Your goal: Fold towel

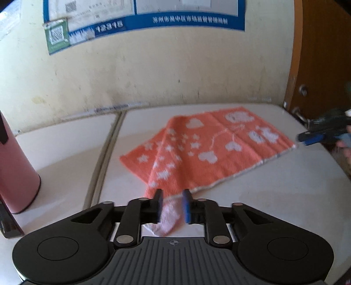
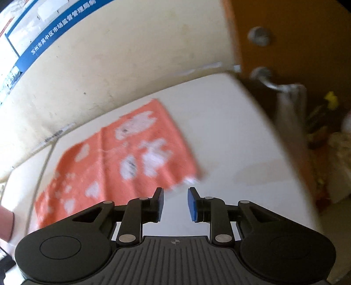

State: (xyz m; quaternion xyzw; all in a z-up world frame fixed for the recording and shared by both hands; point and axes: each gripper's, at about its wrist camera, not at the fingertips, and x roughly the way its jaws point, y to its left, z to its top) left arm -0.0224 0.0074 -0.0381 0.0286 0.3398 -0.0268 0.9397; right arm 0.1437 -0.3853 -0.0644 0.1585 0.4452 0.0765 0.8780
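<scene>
Motion-blurred towel [image 2: 122, 157] pattern in the right wrist view, pink cup [image 1: 15, 173] cut by frame's left edge.

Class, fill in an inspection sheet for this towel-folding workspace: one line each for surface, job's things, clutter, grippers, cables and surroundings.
Surface: white table, seam down its left part.
Job's things: orange towel lying mostly flat, near corner lifted and twisted.
Clutter: pink cup at the table's left; pen by the wall.
Grippers: left gripper has the towel corner between its fingers; right gripper open, empty, by the towel's right corner.
Cables: nothing seen.
Surroundings: cream wall with blue-bordered poster; brown door with metal handle, right.
</scene>
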